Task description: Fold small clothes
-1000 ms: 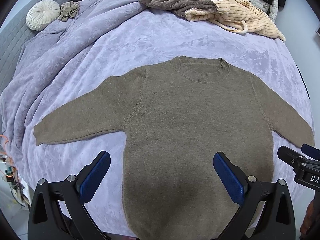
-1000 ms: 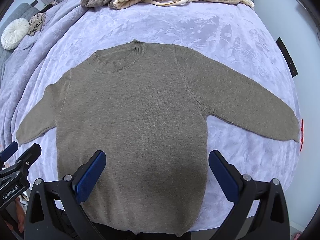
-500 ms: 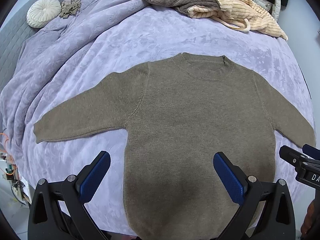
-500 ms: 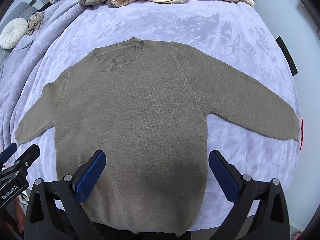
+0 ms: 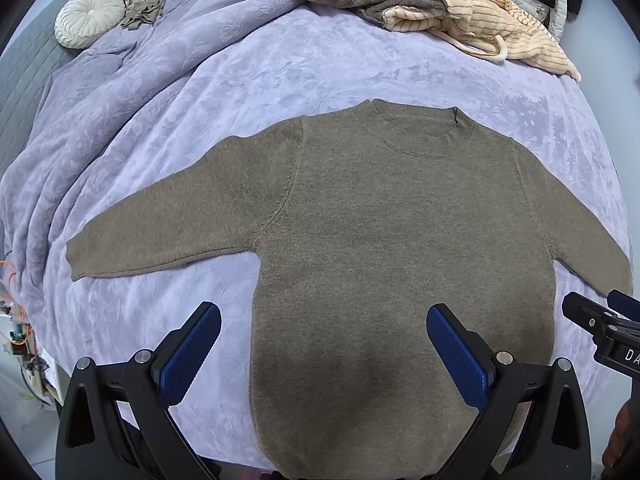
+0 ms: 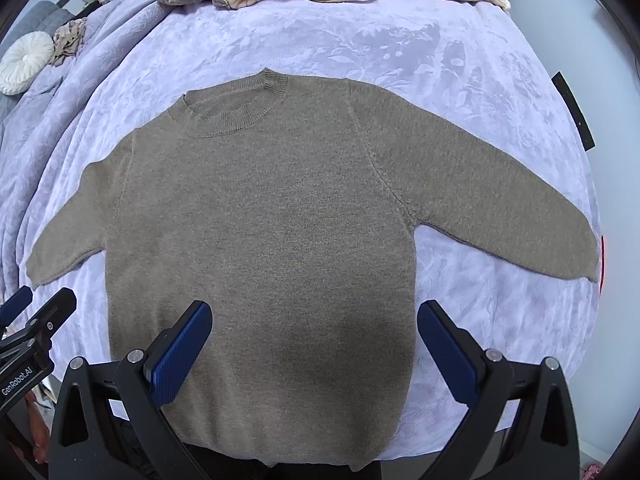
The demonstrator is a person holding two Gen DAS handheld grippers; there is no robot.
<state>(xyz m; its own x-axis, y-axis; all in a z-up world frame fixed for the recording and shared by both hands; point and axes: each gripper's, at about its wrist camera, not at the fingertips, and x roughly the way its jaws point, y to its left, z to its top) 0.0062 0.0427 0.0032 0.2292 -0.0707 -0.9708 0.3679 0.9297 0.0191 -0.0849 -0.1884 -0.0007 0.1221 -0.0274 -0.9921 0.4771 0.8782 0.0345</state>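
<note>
Left gripper (image 5: 323,344) spread wide, holding nothing — hovers above the lower body of the sweater (image 5: 392,248). Right gripper (image 6: 314,344) likewise wide apart and empty, over the hem area. Sweater: olive-brown knit, flat and face-up on the lavender bedspread (image 5: 320,64), both sleeves spread out to the sides, collar pointing away. Heap of cream and brown clothes (image 5: 432,4) at far edge, well apart; round white cushion (image 5: 89,16) far left.

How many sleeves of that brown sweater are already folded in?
0. Both sleeves of the brown sweater lie spread flat: left sleeve toward the round cushion's side, right sleeve toward the bed's opposite edge.
</note>
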